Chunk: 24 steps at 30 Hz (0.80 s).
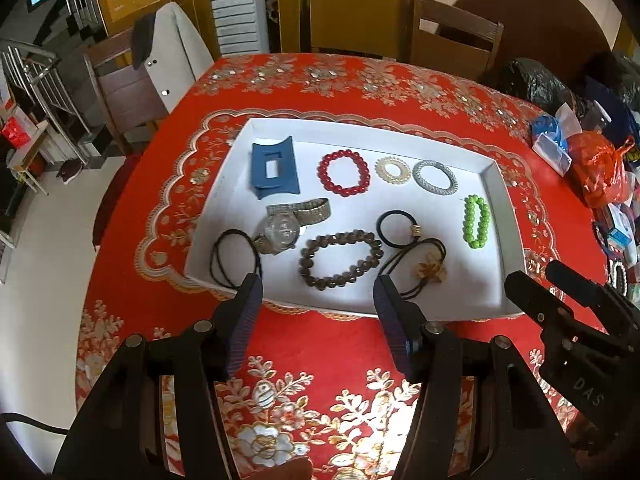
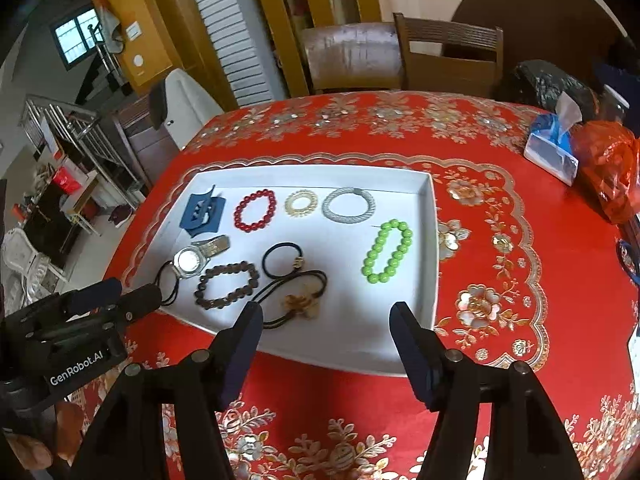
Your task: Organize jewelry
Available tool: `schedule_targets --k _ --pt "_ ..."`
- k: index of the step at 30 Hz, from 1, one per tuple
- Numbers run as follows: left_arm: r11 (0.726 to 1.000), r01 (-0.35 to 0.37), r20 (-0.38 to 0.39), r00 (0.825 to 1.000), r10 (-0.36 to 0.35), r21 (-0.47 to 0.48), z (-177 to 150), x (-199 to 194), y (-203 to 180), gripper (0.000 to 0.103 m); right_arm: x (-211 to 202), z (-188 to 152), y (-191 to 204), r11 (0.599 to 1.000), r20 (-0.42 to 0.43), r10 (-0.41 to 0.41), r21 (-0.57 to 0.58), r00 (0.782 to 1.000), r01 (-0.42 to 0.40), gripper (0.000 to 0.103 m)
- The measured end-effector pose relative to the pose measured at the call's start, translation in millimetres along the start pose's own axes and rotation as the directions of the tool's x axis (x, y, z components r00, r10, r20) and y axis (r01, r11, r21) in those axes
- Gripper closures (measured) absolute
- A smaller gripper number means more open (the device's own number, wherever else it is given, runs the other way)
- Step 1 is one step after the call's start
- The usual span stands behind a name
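1. Left tool (image 1: 318, 286) is released and empty, hovering at the near rim of the white tray (image 1: 498, 216); right tool (image 2: 326, 314) is likewise released and empty.
2. The jewelry lies in the tray on the bench (image 1: 320, 80): brown bead bracelet (image 1: 340, 260) just beyond the left tool, watch (image 1: 282, 228) beside it, green bead bracelet (image 2: 386, 250) ahead of the right tool.
3. Judgement: lower 1 tool straight over a single strand, pinch only beads, and avoid snagging the black hair ties (image 1: 416, 240).

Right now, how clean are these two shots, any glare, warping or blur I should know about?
Left wrist view: strong fisheye bending, the white tray bows outward, dark corners; glare off the watch face. Right wrist view: same barrel warp and vignette; the tablecloth glints in patches, the jewelry stays sharp, and the open right claw looms large up close.
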State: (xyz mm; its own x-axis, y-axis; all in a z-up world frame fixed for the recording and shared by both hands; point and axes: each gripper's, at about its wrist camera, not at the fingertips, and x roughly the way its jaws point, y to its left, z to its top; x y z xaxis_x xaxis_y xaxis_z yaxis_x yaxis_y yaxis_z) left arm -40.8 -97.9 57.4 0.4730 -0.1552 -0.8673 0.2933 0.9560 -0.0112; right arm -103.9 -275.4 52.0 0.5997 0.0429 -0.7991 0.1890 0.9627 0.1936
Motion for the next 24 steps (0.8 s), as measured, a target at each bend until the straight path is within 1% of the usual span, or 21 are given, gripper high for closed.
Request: schedule_targets --k 6,13,24 --pt "1.0 -0.024 0.017 1.0 0.024 -0.004 -5 -8 5 0.045 -5 -6 6 1.0 0.002 0.002 -0.003 1.0 -0.002 0.039" --pt "1.0 -0.021 0.025 0.999 0.021 -0.002 -11 -16 5 0.045 -11 -14 11 1.0 -0.001 0.009 -0.02 1.0 -0.009 0.039" --pt "0.999 -0.033 0.04 0.999 0.033 -0.006 -17 -26 6 0.045 -19 -16 14 0.999 0.005 0.028 -0.036 1.0 -0.028 0.039"
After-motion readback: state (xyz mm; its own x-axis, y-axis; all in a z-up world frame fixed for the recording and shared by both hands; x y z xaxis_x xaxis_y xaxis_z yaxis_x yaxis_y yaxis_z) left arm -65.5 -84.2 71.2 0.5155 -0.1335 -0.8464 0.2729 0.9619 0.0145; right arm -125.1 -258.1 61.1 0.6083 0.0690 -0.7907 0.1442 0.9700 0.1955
